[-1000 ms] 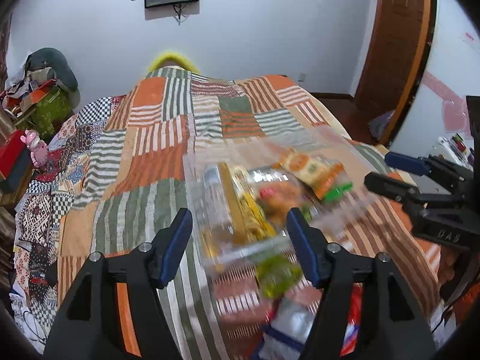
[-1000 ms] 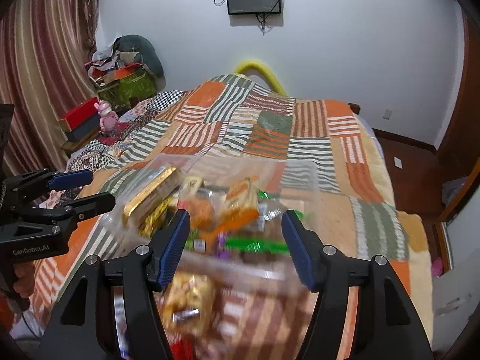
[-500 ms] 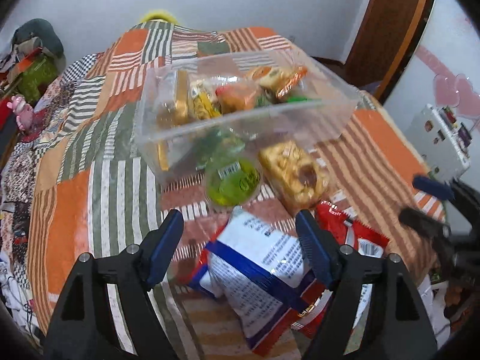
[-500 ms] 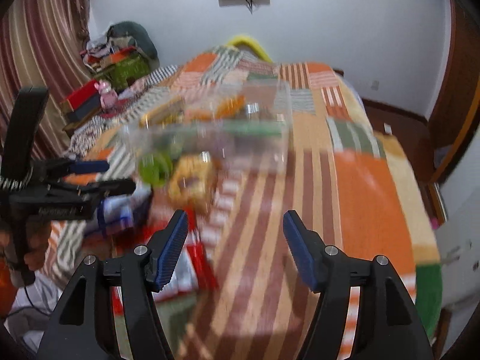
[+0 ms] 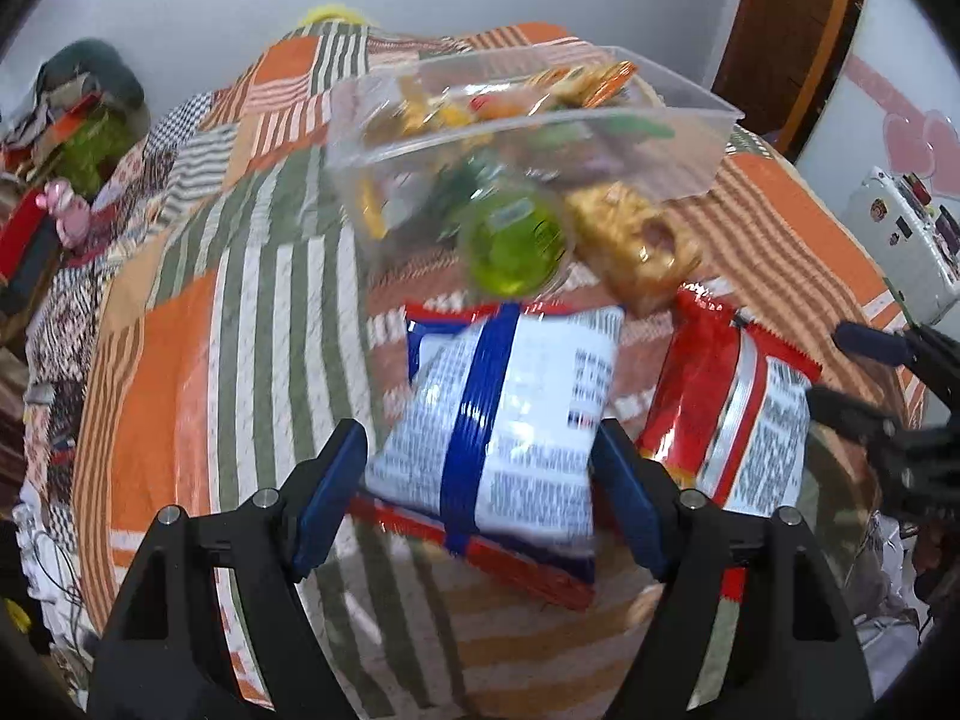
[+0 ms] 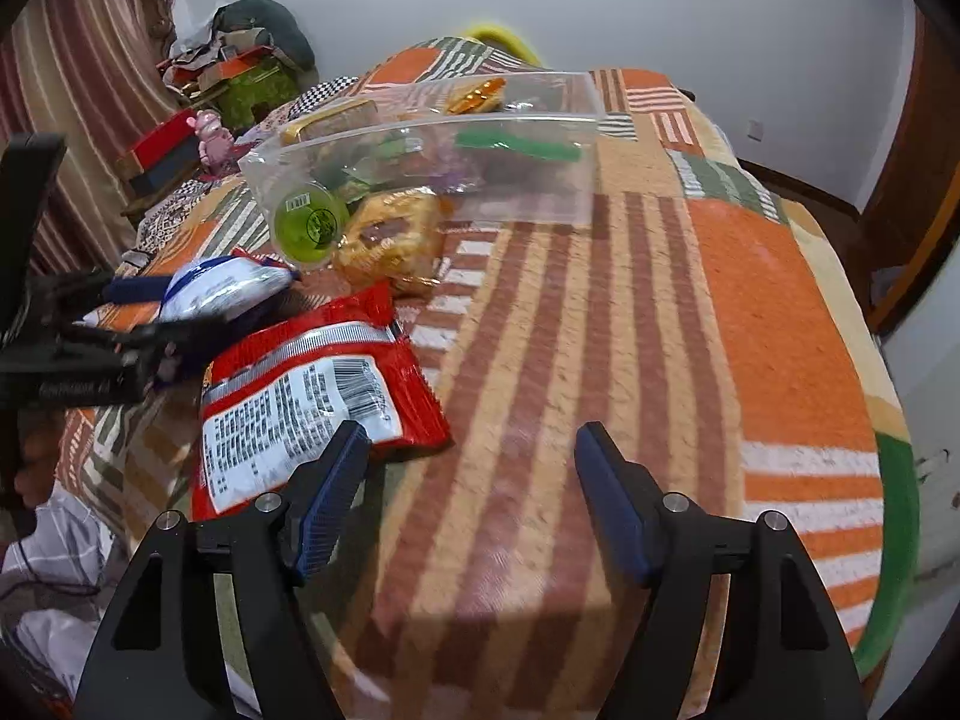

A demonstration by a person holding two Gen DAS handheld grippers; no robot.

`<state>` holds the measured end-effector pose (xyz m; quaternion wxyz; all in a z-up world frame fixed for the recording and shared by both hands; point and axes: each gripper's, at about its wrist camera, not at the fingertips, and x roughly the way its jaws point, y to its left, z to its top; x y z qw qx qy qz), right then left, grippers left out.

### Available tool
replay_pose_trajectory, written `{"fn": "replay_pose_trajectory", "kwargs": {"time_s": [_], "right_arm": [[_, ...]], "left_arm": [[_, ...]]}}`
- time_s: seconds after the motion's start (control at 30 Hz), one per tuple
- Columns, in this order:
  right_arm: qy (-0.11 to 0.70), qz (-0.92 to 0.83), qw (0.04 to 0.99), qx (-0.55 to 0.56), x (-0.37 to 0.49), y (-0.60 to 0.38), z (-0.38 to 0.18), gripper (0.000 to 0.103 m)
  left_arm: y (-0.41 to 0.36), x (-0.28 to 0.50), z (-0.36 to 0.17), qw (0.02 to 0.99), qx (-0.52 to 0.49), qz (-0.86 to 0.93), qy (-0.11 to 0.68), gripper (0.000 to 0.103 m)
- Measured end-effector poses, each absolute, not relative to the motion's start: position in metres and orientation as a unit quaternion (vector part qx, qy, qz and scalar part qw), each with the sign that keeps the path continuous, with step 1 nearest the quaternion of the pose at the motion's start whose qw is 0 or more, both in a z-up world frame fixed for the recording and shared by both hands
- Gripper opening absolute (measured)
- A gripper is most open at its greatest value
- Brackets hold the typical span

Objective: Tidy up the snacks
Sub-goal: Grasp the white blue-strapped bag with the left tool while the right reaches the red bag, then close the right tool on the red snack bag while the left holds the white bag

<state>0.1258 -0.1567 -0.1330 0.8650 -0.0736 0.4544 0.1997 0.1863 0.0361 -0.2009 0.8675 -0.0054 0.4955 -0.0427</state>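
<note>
I had the left gripper (image 5: 480, 492) pitched down over a puffy white snack bag with a blue stripe (image 5: 501, 420), which lay on the orange, green and white striped patchwork blanket (image 6: 660, 330). Its fingers stood released on either side of the bag; I could not tell whether the pads brushed it. The right gripper (image 6: 468, 498) hung over bare blanket, its jaws opening with nothing between them; its left finger was just beside a flat red foil snack bag with a white printed panel (image 6: 312, 396). Beyond both bags sat a round clear cup of green jelly (image 5: 513, 243) and a golden wrapped pastry (image 5: 636, 243), touching each other, against the near wall of a clear plastic rectangular tub (image 5: 690, 102) that held more wrapped snacks.
</note>
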Motion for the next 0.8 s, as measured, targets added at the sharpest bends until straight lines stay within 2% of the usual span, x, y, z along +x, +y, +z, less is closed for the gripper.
{"fn": "replay_pose_trajectory", "kwargs": {"time_s": [0.37, 0.53, 0.8], "right_arm": [[0.462, 0.201, 0.863, -0.041, 0.140, -0.150, -0.127, 0.070], [0.466, 0.220, 0.857, -0.028, 0.125, -0.152, -0.118, 0.071], [0.462, 0.190, 0.864, -0.053, 0.112, -0.163, -0.119, 0.071]], "left_arm": [[0.046, 0.207, -0.218, 0.857, -0.036, -0.071, 0.509, 0.078], [0.040, 0.201, -0.219, 0.862, -0.036, -0.085, 0.499, 0.068], [0.005, 0.174, -0.208, 0.862, -0.019, -0.133, 0.490, 0.067]]}}
